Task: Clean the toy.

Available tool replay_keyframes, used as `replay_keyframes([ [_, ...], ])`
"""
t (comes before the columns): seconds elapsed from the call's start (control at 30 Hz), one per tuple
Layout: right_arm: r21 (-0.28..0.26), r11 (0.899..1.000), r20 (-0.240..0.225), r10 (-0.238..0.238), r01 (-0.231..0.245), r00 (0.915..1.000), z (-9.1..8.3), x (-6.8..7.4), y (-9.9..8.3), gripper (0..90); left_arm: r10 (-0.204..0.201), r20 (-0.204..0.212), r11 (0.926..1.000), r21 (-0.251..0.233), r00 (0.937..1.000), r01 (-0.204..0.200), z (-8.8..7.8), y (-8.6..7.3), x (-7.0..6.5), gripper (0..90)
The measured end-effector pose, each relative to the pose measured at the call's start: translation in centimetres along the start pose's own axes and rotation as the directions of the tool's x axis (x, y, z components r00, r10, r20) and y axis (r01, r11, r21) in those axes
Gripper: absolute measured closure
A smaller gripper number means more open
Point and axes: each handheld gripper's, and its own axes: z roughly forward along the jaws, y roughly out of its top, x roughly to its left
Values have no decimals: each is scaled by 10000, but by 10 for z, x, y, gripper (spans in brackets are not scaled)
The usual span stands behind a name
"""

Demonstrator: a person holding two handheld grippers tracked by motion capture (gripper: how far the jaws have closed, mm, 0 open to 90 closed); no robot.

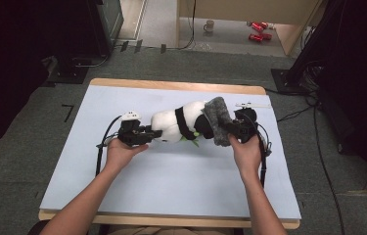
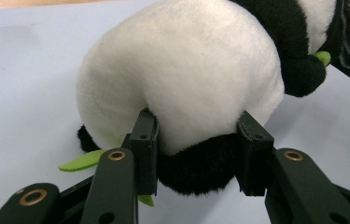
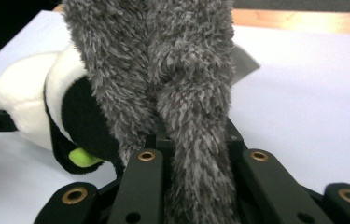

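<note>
1. At frame centre we see a panda plush (image 1: 173, 125) lying on the table (image 1: 171, 176).
2. Our left gripper (image 1: 152, 133) grips its left end.
3. Our right gripper (image 1: 226, 128) pinches grey fuzzy fabric (image 1: 216, 120) at its right end.

Beyond my bench's (image 1: 122, 196) far edge, on the floor: one white mug (image 1: 210, 25); two red cans (image 1: 258, 30), near its far right corner.

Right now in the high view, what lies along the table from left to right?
Left gripper → panda plush → grey furry cloth → right gripper
</note>
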Motion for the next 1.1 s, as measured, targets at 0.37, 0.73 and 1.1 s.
replay_keyframes([
  [0.37,-245,9953,-1158,-957,935,9887,1,54,13,773,64,-248,9998,-176,9997,-69,0,-3,-8,588],
  [0.73,401,9845,-1876,-1604,1707,9691,42,100,6,769,200,-570,9992,-331,9982,-220,-4,-10,-16,587],
  [1.1,886,9743,-1616,-1910,2070,9682,59,98,-4,772,220,-547,9995,-225,9983,-232,-3,-10,-17,593],
])
